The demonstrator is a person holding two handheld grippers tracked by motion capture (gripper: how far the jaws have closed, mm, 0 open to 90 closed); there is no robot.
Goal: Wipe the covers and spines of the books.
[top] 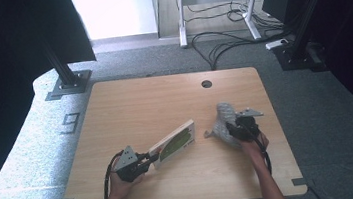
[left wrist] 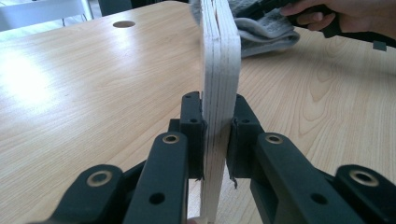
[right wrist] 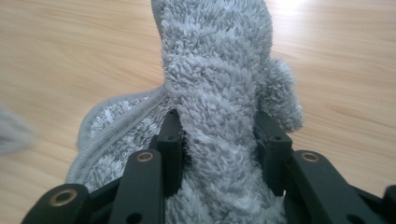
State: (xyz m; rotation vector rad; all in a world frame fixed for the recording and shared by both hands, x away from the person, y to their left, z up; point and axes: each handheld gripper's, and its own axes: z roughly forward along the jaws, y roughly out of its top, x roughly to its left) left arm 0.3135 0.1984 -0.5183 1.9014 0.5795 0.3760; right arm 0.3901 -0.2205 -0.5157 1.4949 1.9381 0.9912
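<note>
A thin wooden board (top: 175, 142) with a green picture on its face is held on edge, tilted, above the table's front middle. My left gripper (top: 147, 158) is shut on its near end; in the left gripper view the board's pale layered edge (left wrist: 219, 70) stands upright between the two black jaws. A fluffy grey cloth (top: 223, 122) lies bunched at the right of the table. My right gripper (top: 235, 125) is shut on a thick fold of this cloth (right wrist: 219, 107), which rises between its jaws and hides the fingertips.
The light wooden table (top: 135, 104) has a round cable hole (top: 206, 83) near its far edge. On the floor beyond stand a black post base (top: 68, 84), a white desk frame (top: 214, 4) and loose cables (top: 228, 43). The other hand (left wrist: 345, 16) holds its gripper by the cloth.
</note>
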